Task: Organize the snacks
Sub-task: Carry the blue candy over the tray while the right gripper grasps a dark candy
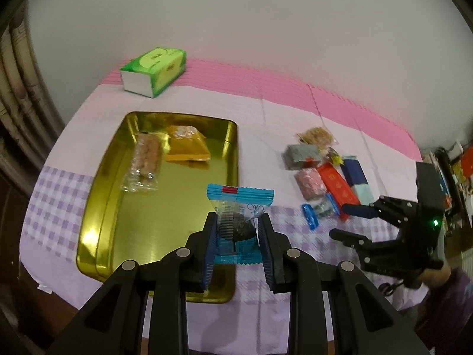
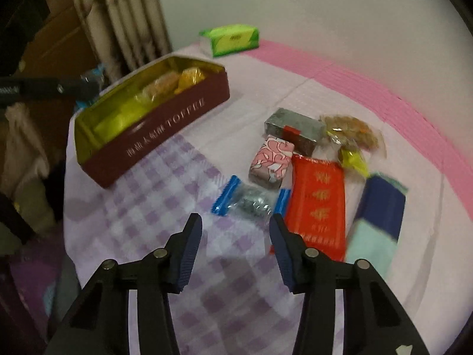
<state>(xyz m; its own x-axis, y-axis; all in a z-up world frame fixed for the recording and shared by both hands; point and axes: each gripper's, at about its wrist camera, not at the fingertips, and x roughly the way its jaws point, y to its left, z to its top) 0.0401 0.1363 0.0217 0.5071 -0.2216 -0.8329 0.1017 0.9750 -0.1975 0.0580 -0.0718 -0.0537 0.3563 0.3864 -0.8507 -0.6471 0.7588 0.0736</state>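
Left gripper (image 1: 236,236) clamps a blue packet (image 1: 238,207) above the tin's (image 1: 100,177) near right corner, evidently for deposit. Right gripper (image 2: 236,230), fingers wide and empty, faces the snack pile (image 2: 310,162) mid-table, likely next pick.

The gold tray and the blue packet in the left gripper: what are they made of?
Gold tray: looks like thin metal tin, glossy, mirroring the snacks inside. Blue packet: seemingly thin plastic film, part clear, with crimped ends, pinched by the left gripper.
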